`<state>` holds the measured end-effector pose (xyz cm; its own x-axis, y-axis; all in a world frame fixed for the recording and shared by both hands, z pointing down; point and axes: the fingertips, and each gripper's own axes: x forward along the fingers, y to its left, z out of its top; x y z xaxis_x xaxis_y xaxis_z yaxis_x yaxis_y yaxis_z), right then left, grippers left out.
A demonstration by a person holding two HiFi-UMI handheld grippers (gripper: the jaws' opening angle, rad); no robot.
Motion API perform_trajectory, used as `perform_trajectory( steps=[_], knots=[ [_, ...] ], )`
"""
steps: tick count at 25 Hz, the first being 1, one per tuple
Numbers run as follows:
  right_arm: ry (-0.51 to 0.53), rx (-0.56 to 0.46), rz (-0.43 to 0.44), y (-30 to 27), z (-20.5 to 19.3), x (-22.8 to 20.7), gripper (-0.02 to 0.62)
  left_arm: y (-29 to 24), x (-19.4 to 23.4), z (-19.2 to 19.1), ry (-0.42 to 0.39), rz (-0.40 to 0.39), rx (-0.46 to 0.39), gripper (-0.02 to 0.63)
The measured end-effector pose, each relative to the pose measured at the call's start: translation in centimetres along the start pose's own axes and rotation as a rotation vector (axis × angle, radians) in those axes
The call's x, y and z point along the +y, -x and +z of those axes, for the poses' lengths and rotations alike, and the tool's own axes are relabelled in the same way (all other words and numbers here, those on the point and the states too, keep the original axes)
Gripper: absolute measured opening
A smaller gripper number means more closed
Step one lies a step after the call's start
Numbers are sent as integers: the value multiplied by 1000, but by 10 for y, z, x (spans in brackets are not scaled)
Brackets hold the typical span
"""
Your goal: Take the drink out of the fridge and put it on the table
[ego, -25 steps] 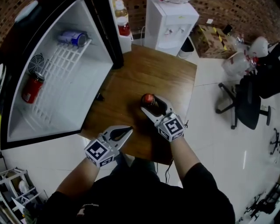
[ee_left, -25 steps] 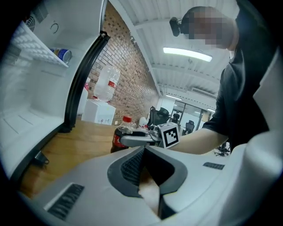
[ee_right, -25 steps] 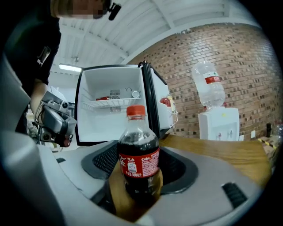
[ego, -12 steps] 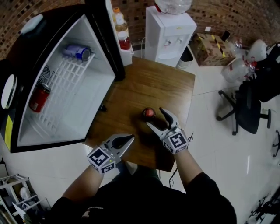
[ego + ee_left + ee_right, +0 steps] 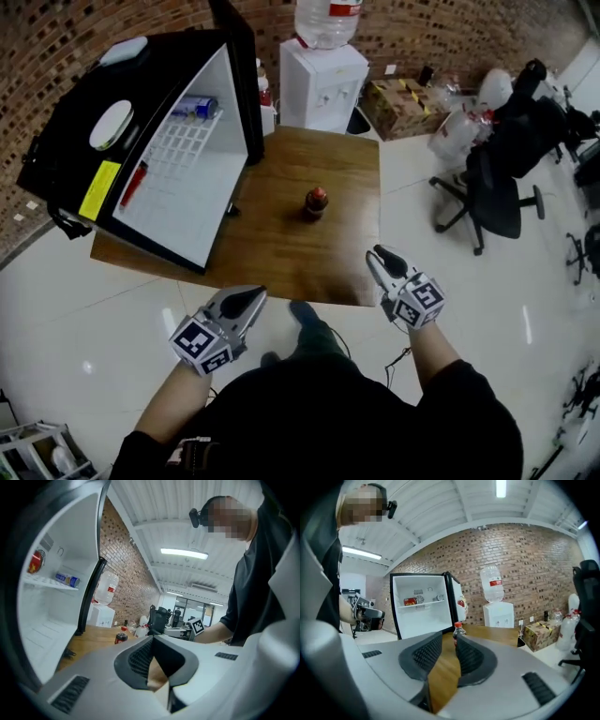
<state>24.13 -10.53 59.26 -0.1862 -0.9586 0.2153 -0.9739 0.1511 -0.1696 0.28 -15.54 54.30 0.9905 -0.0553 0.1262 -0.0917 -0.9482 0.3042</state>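
The drink, a small dark bottle with a red cap [image 5: 315, 202], stands upright on the wooden table [image 5: 281, 248], free of both grippers. It also shows far off in the left gripper view [image 5: 121, 638] and beyond the jaws in the right gripper view [image 5: 458, 631]. My right gripper [image 5: 377, 254] hovers at the table's near right corner, well short of the bottle. Its jaws are closing to a narrow gap with nothing between them [image 5: 449, 638]. My left gripper [image 5: 253, 298] is below the table's near edge, its tips together [image 5: 152, 641].
The black fridge [image 5: 56, 159] stands open on the table's left, with a red can [image 5: 133, 184] and a blue can [image 5: 197, 107] inside. A water dispenser [image 5: 323, 80] is behind the table. An office chair [image 5: 492, 192] and boxes [image 5: 403, 98] are to the right.
The right gripper has let go of the bottle and drawn back to the table's near edge, its jaws narrowing. The person has stepped back; the left gripper has moved off the table.
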Motion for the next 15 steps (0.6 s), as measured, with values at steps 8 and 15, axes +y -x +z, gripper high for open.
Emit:
perform_trajectory(
  steps=[8,15],
  knots=[
    [-125,42,73,94,33,112,-9,132,-65,12,76,106,-73,-3],
    [-107,35,182,148,48,115,-8,122,-134,18,31,141,-95,-5]
  ],
)
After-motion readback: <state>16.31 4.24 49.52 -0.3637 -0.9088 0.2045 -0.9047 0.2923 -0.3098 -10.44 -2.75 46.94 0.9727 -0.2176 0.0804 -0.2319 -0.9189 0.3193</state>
